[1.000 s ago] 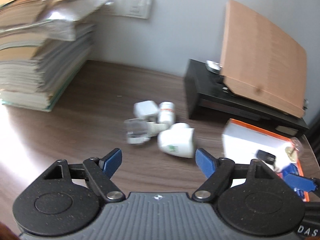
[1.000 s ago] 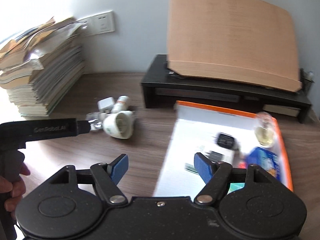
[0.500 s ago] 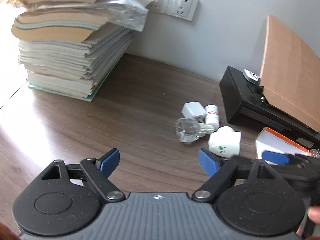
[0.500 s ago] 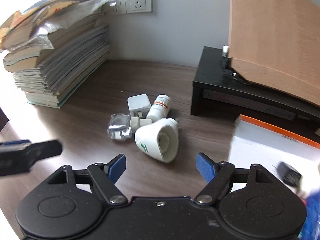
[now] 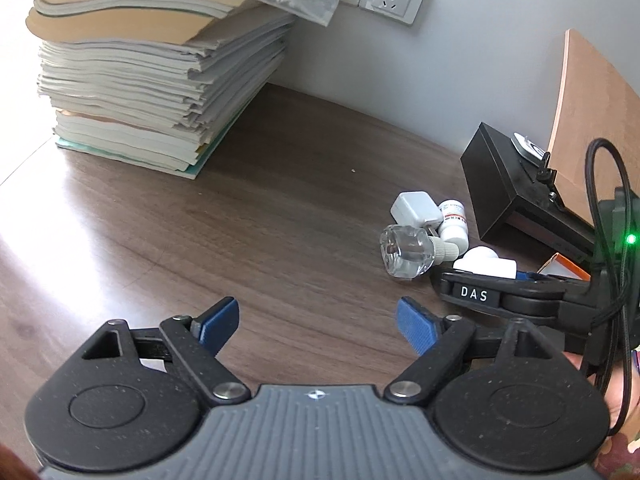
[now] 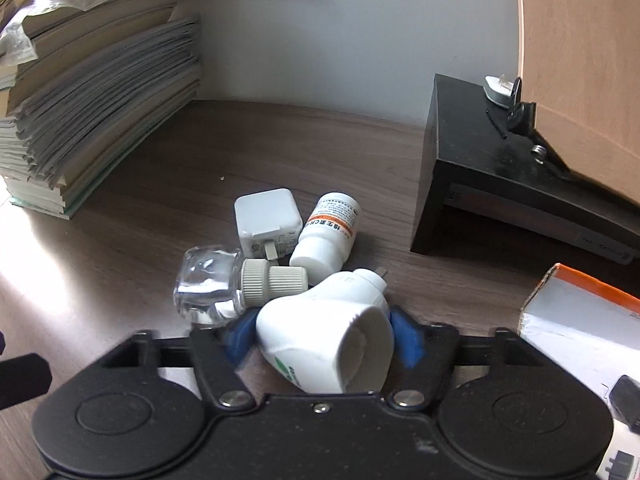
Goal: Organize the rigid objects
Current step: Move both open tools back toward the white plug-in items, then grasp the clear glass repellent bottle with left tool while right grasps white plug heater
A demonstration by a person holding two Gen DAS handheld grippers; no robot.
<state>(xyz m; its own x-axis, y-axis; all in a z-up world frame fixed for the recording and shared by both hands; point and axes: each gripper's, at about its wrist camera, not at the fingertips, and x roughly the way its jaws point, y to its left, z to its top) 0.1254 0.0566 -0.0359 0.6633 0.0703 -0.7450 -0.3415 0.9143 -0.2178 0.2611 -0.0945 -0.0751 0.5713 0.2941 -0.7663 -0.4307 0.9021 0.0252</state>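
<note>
Four small rigid things are lying bunched on the wooden desk (image 6: 120, 208): one white plastic socket adapter (image 6: 324, 336), one clear faceted bottle (image 6: 208, 284) at its ten o'clock, one square white charger (image 6: 266, 218) and one round pill bottle (image 6: 330, 232) at twelve. The right gripper (image 6: 320, 338) is closing, its blue fingers (image 6: 406, 338) flanking the adapter; whether they are pressing yet I cannot tell. The left gripper (image 5: 318, 322) is hovering wide open and empty above bare woodgrain, with open room toward the one paper stack (image 5: 152, 80) at ten o'clock. One black stand (image 6: 512, 184) is crowding the cluster at two o'clock.
</note>
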